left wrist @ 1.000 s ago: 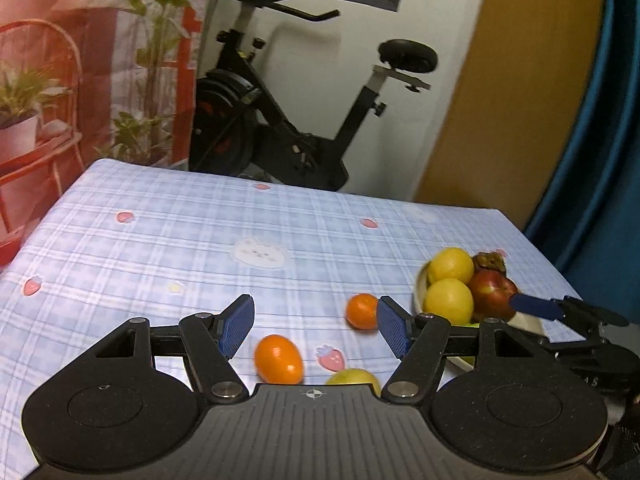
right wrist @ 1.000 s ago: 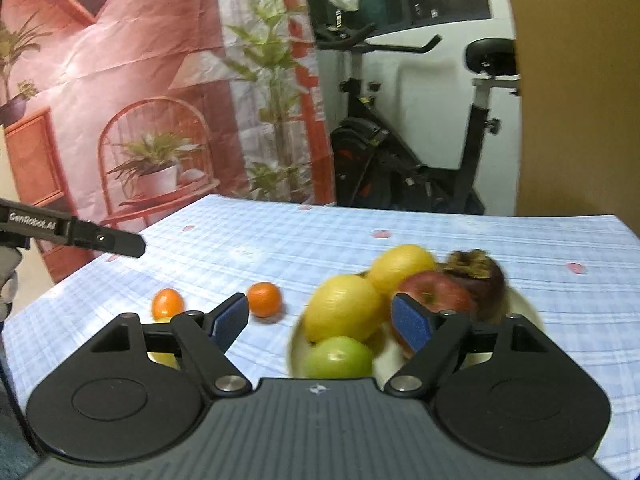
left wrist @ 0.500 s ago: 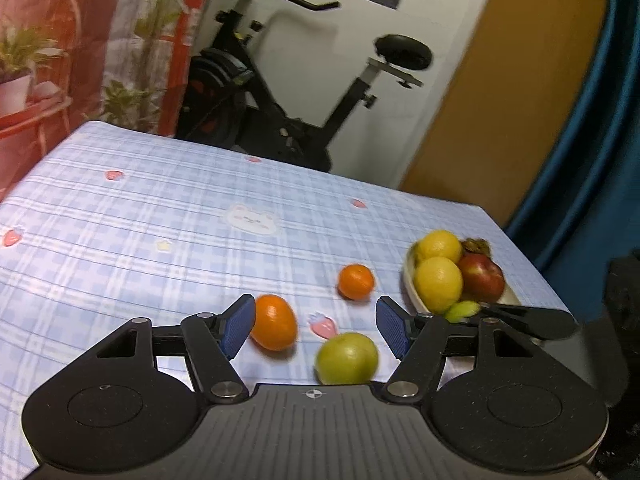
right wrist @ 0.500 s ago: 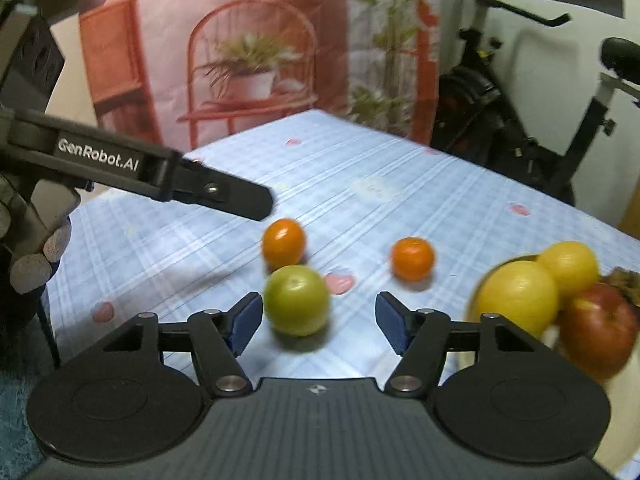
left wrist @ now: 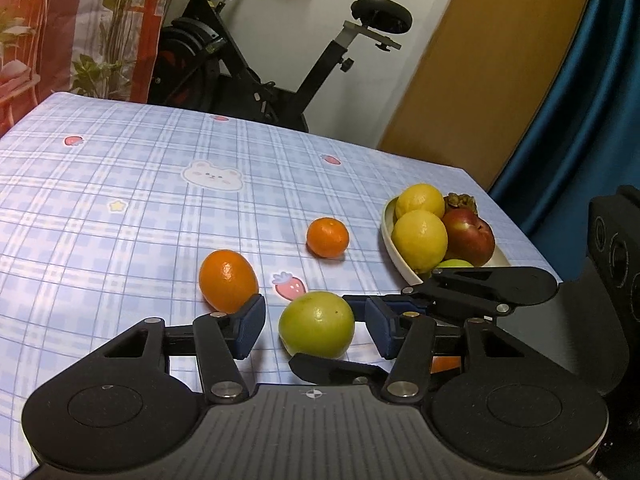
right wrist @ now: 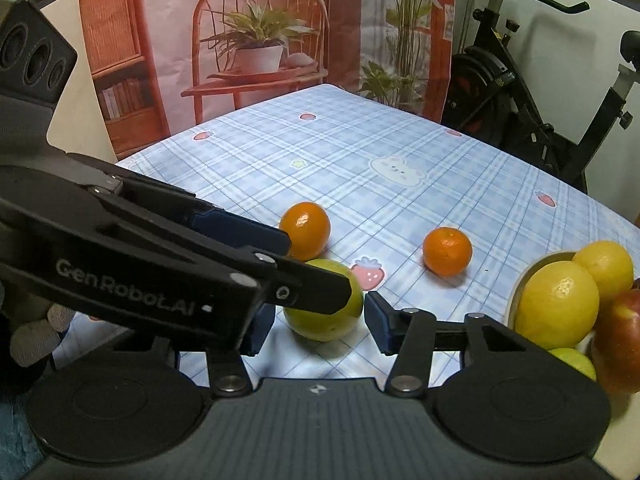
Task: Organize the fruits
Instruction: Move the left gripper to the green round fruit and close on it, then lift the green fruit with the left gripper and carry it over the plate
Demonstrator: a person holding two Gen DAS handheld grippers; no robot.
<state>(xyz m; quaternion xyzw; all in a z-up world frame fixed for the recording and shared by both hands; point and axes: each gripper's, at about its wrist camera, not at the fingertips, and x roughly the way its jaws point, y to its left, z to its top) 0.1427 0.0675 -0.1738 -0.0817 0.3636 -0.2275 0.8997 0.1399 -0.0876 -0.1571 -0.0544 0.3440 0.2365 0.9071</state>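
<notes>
Both cameras sit low and close over the bench [left wrist: 120,184], left looking toward the bike [left wrist: 256,60], right toward the backdrop [right wrist: 256,40]; both catch the green fruit [left wrist: 317,324] and bowl [left wrist: 394,248].

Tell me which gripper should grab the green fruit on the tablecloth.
Either could: the green fruit sits between both open grippers' pads. I lean right gripper, since it is on the bowl side; the left gripper crosses over it.

Black left gripper [left wrist: 314,330] with blue pads [left wrist: 250,326].
</notes>
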